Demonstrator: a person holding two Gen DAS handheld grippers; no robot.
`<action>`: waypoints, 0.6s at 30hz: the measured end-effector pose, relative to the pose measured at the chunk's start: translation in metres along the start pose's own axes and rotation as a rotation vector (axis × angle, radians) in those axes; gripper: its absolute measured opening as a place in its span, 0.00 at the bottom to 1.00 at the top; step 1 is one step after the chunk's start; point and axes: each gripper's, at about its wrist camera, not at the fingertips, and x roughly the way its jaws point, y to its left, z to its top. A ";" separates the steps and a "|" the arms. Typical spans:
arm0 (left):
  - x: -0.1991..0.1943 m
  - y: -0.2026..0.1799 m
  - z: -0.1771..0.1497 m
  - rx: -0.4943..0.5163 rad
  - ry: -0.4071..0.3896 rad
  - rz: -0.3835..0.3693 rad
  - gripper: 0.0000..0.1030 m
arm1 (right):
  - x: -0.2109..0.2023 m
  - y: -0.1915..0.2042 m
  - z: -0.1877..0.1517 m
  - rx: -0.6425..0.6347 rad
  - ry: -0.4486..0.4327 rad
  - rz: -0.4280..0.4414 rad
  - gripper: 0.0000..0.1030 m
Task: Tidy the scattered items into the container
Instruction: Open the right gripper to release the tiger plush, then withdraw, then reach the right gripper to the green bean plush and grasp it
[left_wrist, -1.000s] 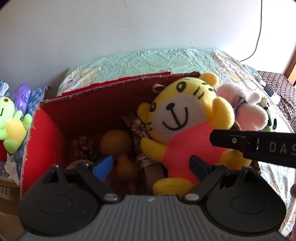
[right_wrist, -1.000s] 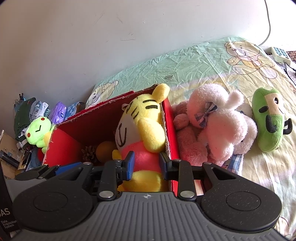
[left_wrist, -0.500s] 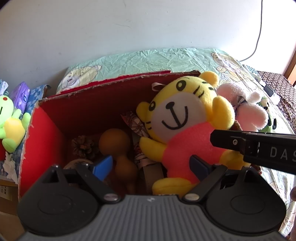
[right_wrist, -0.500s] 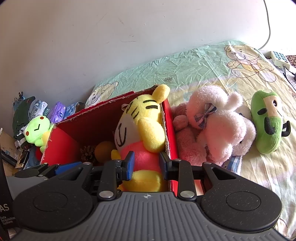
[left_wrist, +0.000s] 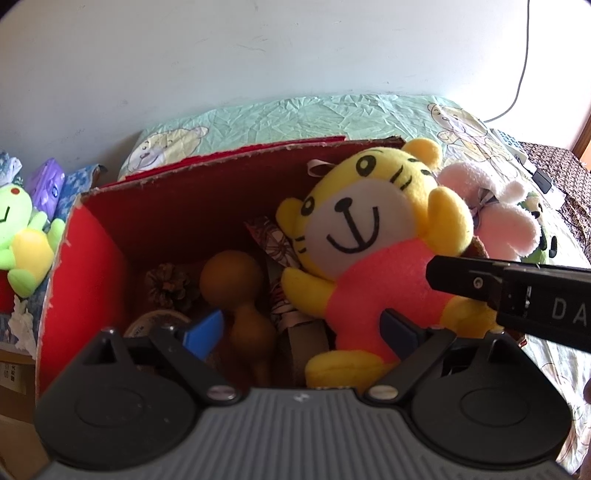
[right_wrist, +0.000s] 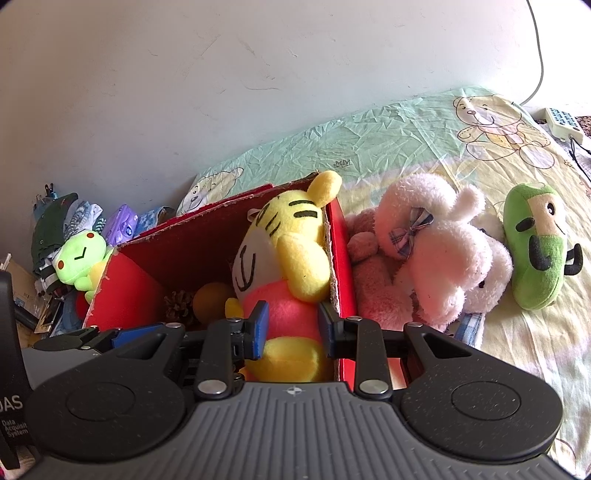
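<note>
A red cardboard box (left_wrist: 85, 258) (right_wrist: 122, 288) stands on the bed. In it a yellow tiger plush (left_wrist: 373, 251) (right_wrist: 291, 258) in a pink shirt leans against the right wall, beside a brown gourd (left_wrist: 240, 295), a pine cone (left_wrist: 166, 284) and patterned paper (left_wrist: 273, 243). My left gripper (left_wrist: 303, 328) is open just above the box's near edge. My right gripper (right_wrist: 291, 325) is over the box's right corner, jaws partly closed around the tiger's pink body with the right finger at the box wall; contact is unclear. Its arm crosses the left wrist view (left_wrist: 517, 291).
Right of the box on the bear-print sheet (right_wrist: 406, 136) lie a pink and white bunny plush (right_wrist: 436, 251), a brownish plush (right_wrist: 369, 273) and a green plush (right_wrist: 535, 243). A lime frog plush (right_wrist: 79, 258) and clutter sit left of the box. A white power strip (right_wrist: 563, 122) lies far right.
Both views have shifted slightly, as both grippers draw back a little from the box. The jaws keep the same gaps and the toys have not moved.
</note>
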 end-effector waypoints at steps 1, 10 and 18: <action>-0.002 0.000 -0.001 -0.003 -0.009 0.004 0.91 | -0.001 -0.001 0.000 0.000 -0.001 0.010 0.30; -0.035 -0.007 0.002 -0.035 -0.130 0.028 0.90 | -0.038 -0.039 0.000 0.040 -0.069 0.123 0.35; -0.063 -0.071 0.016 0.040 -0.227 -0.048 0.90 | -0.061 -0.124 0.007 0.136 -0.074 0.021 0.37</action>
